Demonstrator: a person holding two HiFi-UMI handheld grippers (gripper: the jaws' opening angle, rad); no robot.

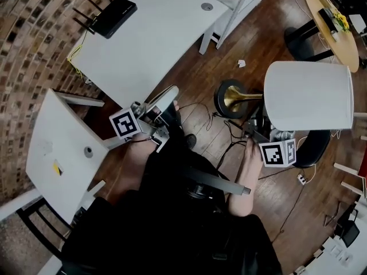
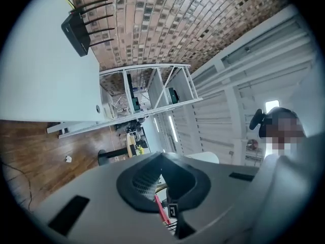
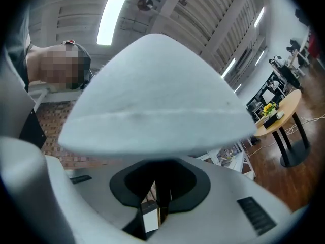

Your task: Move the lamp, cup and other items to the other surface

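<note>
Carrying the lamp [image 1: 309, 96] above the floor on my right gripper [image 3: 157, 203] alone, jaws clamped on the thin stem just under the shade. My left gripper [image 2: 161, 192] looks empty, jaws apart. The heavy base [image 1: 225, 99] could twist the stem round in the pads, and the floor cables [image 1: 232, 132] might snag.

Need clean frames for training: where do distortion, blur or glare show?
Head view: sharp, but barrel distortion curves the brick wall. Left gripper view: fisheye bending, dark corners, router crisp. Right gripper view: the close lamp looks soft; the ceiling light glares.
</note>
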